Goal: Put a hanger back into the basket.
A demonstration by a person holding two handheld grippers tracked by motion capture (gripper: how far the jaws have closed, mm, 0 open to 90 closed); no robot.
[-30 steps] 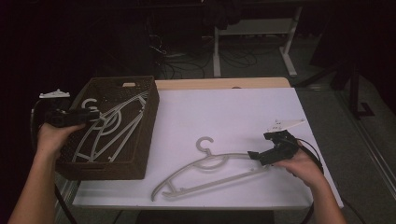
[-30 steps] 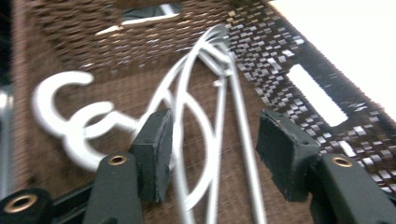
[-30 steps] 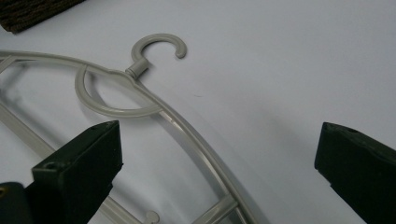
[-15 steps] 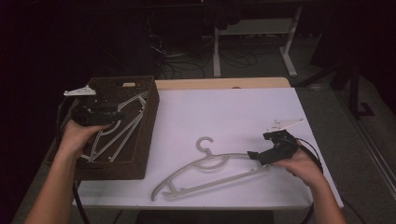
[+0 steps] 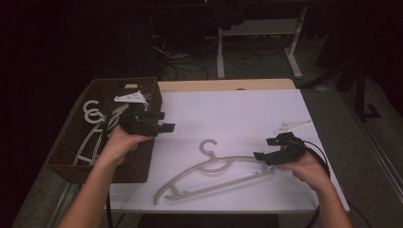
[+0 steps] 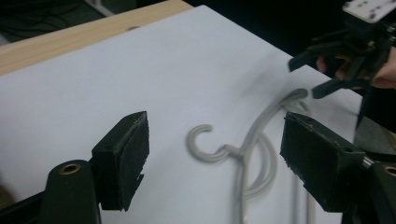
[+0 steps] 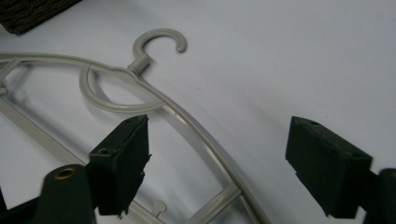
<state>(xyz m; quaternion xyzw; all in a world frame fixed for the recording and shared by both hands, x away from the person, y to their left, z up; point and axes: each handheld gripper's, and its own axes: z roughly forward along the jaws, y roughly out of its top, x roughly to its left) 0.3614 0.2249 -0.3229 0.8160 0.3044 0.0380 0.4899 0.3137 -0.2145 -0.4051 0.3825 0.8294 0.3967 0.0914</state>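
A pale grey plastic hanger (image 5: 212,156) lies flat on the white tabletop, hook pointing away from the person. My right gripper (image 5: 263,148) hovers at the hanger's right end, open. Its jaws have just been closing, and the hanger's arm (image 7: 196,135) runs below and between the pads (image 7: 123,158) untouched. My left gripper (image 5: 167,121) is held over the basket's right rim, pointing at the hanger (image 6: 268,119). It is open, its jaws have just been opening, and nothing sits between them. The right gripper (image 6: 345,51) shows far off in the left gripper view.
A dark wicker basket (image 5: 138,164) stands at the table's left edge with several more pale hangers (image 5: 92,116) inside. A wooden strip (image 5: 228,84) borders the table's far edge. Desk legs and cables fill the dark floor beyond.
The left hand has swung rightward from above the basket's middle to its right rim, jaws wider. The right hand has stayed put, its jaws narrower. The hanger has not moved.
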